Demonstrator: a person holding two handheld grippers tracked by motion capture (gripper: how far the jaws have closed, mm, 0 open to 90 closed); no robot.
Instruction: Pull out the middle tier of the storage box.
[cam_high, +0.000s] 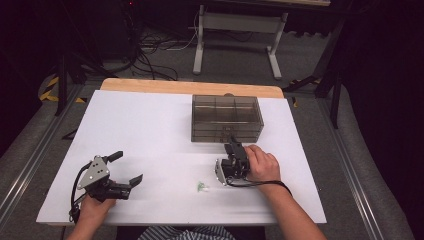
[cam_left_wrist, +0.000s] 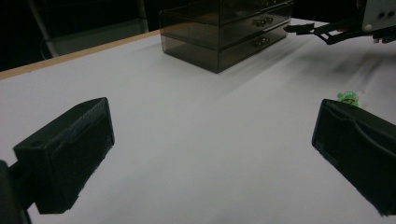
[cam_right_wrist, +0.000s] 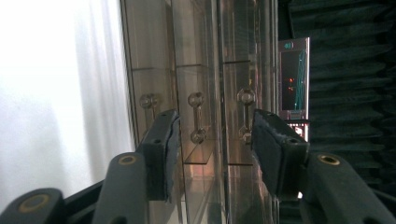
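From above, my right gripper (cam_high: 233, 148) points at the front of the smoky plastic drawer box (cam_high: 227, 118) on the white table (cam_high: 150, 130). My left gripper (cam_high: 127, 169) rests wide open, holding nothing. Up close, my right fingers (cam_right_wrist: 164, 149) sit on both sides of the middle drawer handle (cam_right_wrist: 196, 117), not squeezing it.

Only the drawer box (cam_high: 227, 118) and a green bit (cam_high: 201, 187) obstruct the table (cam_high: 145, 130).

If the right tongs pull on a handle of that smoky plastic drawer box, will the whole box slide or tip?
The drawer box looks like thin clear plastic with little visible inside, so probably light. It sits on the smooth white table, so it may slide toward the right tongs rather than the drawer opening. It is low and wide, so tipping seems unlikely.
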